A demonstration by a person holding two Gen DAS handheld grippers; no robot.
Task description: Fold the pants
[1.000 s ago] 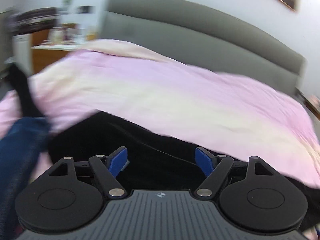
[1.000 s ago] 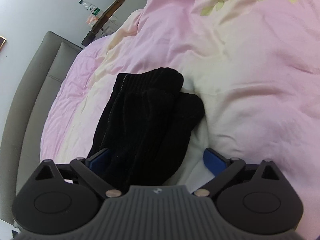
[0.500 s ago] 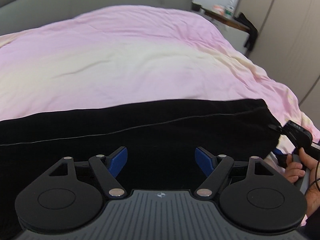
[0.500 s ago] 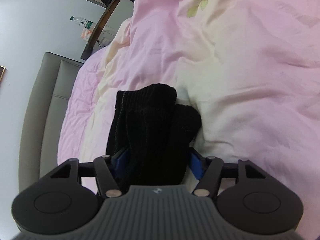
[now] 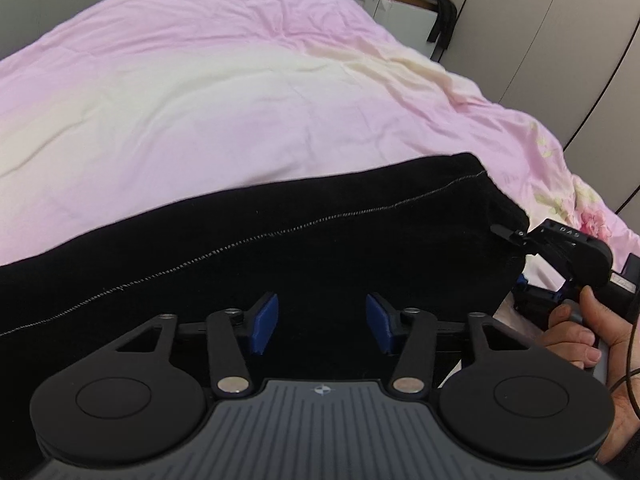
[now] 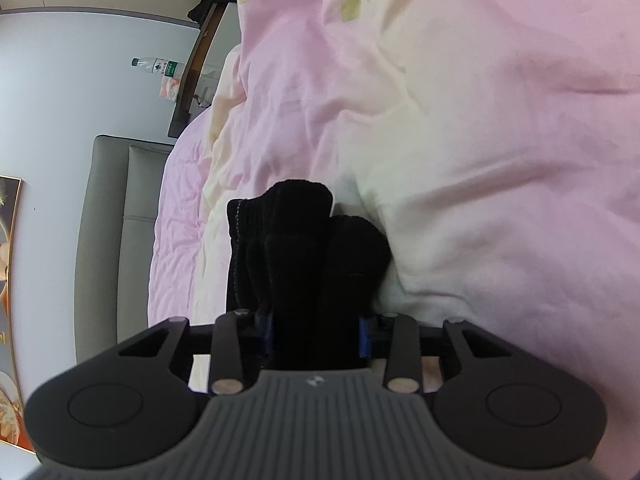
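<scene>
right wrist view: right hand-held gripper (image 6: pixel 316 334) clamps one black pants (image 6: pixel 304 256) — left hand-held gripper (image 5: pixel 322 322) gapes.

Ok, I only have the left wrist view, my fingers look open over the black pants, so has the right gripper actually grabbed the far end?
Observer: Yes. The right gripper is shut on the black pants, with bunched fabric between its blue fingers.
Operator: Which part is it holding?
Observer: The ribbed cuff end, which sticks out past the fingers.
Operator: Anything near that end?
Observer: Only the pink duvet.
</scene>
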